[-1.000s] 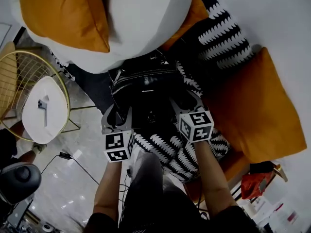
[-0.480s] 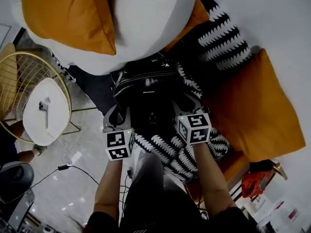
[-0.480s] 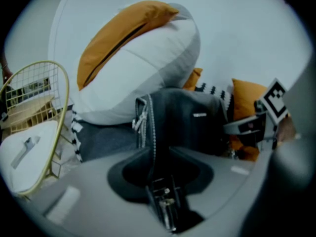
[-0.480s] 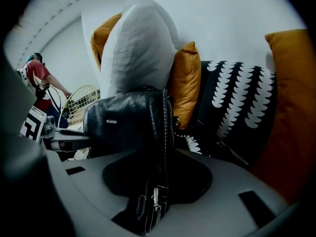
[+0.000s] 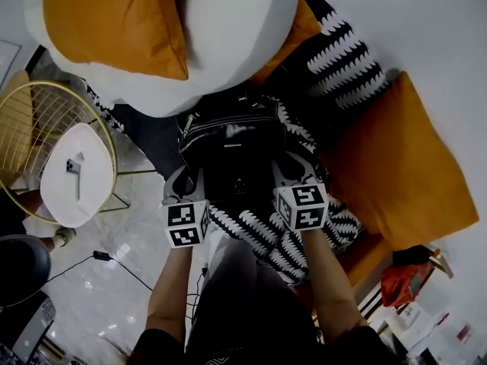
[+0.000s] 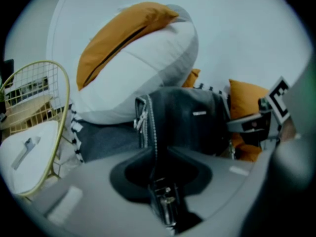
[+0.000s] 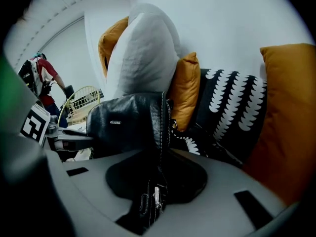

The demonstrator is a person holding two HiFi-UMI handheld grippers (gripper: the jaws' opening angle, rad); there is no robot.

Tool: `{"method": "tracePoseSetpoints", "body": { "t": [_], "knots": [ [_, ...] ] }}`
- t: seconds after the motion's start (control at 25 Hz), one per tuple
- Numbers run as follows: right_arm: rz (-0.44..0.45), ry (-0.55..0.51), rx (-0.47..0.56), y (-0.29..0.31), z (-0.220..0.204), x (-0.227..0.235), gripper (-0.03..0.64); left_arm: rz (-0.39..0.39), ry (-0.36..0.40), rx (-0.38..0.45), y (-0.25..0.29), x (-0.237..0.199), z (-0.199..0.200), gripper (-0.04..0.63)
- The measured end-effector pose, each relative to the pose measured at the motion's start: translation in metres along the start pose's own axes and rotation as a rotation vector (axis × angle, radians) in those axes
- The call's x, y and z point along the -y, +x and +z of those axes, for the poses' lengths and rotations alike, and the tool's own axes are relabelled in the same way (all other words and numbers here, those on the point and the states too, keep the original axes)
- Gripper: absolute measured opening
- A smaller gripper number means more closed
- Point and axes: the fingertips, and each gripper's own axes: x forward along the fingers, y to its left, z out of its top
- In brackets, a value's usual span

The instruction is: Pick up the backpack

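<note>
A black leather backpack [image 5: 232,139] stands on a black-and-white patterned throw [image 5: 342,59], against a big white pillow. My left gripper [image 5: 186,182] is at the bag's left side and my right gripper [image 5: 288,167] at its right side. In the left gripper view the jaws are closing on the zippered side seam of the backpack [image 6: 187,120], which runs down between them at the left gripper [image 6: 159,158]. In the right gripper view the stitched edge of the backpack [image 7: 126,120] lies pinched in the closing jaws of the right gripper [image 7: 159,164].
A white pillow [image 5: 228,21] with an orange cushion [image 5: 114,21] leans behind the bag. A large orange cushion [image 5: 396,166] lies at the right. A gold wire side table [image 5: 72,173] with a white top stands left, by a cable [image 5: 114,265] on the floor.
Both grippers' jaws have narrowed onto the backpack's sides. The hands have stayed almost where they were.
</note>
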Motion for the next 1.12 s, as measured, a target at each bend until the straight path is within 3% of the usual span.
{"method": "tracePoseSetpoints", "body": {
  "t": [0.6,1.12],
  "knots": [
    [0.022,-0.013,0.054,-0.054,-0.002,-0.034,0.036,0.013,-0.019,0.054,-0.056,0.006,0.004,0.079],
    [0.022,-0.003,0.138,-0.131,0.024,-0.057,0.034,0.009,0.043,0.130,-0.135,0.027,0.041,0.074]
  ]
}}
